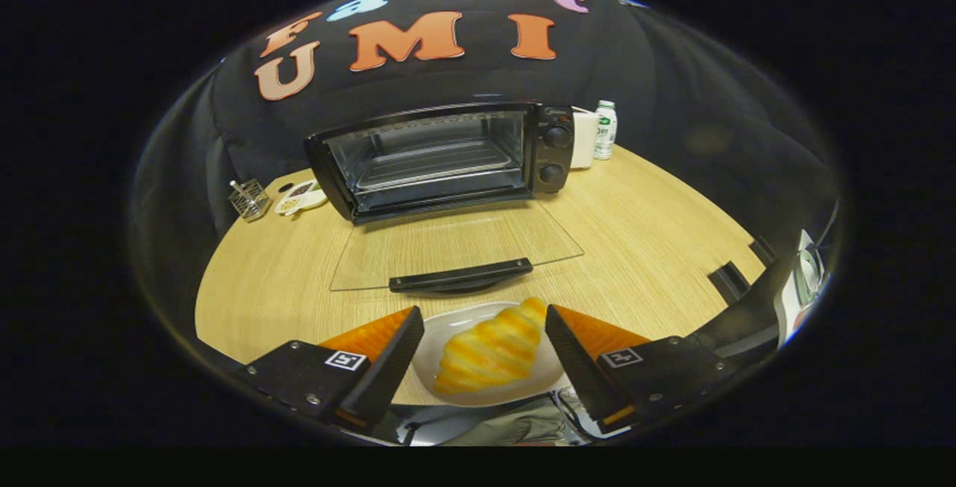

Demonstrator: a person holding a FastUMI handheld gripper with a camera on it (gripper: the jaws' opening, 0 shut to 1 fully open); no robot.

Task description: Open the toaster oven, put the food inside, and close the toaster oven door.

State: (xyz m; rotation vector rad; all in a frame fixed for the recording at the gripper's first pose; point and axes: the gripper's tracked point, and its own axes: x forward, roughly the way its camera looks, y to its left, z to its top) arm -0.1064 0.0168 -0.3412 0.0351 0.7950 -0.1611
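**Lining up on the croissant, oven door already down**

Sitting on a white plate (448, 332) at the near edge of the wooden table (642, 248): the croissant (489, 352), lying lengthwise between the two fingers. Resting just beyond the plate, the toaster oven's glass door (455, 248), folded flat onto the table with its dark handle (461, 275) nearest the plate. Standing open behind it, the toaster oven (441, 160), wire rack visible inside, two knobs on its right panel.

Judging the step in hand as picking up the food. Worth closing across the croissant's middle, gently, since a pastry of this kind probably crushes or slips under a hard squeeze; worth lifting clear of the plate rim and of the door handle before heading for the rack.

Holding nothing as yet: gripper (484, 334) spread wide, one finger on each side of the plate, neither pressing on the croissant; whether the tips are brushing the plate, impossible to tell.

Further out: a small wire basket (249, 198) and a little dish (300, 196) left of the oven, a bottle (605, 129) to its right.
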